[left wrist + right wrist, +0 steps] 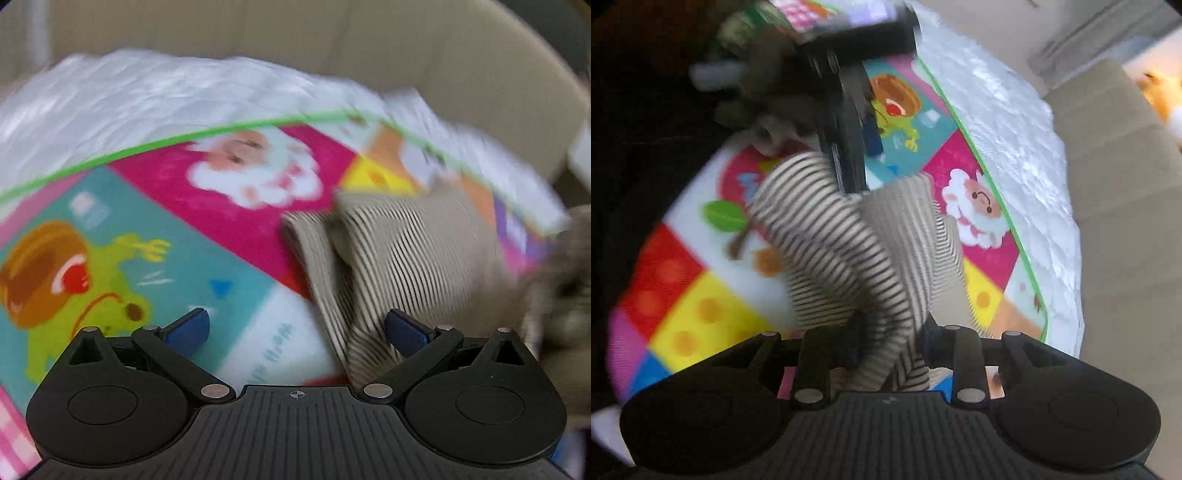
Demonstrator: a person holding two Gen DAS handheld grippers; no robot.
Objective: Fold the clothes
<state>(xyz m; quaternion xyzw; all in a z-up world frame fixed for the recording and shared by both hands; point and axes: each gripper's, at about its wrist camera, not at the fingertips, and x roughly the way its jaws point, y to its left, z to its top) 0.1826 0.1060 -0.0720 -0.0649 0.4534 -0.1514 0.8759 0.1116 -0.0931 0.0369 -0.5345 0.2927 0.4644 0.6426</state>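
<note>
A beige garment with thin dark stripes (pixel 402 258) lies bunched on a colourful play mat (pixel 155 236). My left gripper (pixel 297 326) is open, its blue fingertips (pixel 190 328) spread wide, the right one over the garment's near edge. In the right wrist view the same striped garment (pixel 849 251) runs up from the mat into my right gripper (pixel 890 350), which is shut on a fold of it. The left gripper (pixel 871 136) shows there from the side, above the garment's far end. Both views are blurred by motion.
The play mat (pixel 683 295) has a green border and cartoon pictures, and rests on a white quilted cover (pixel 1015 147). Beige floor (pixel 1126 240) lies beyond. A hand in a grey glove (pixel 768 66) holds the left gripper. A blurred brownish shape (pixel 565 273) sits at the right edge.
</note>
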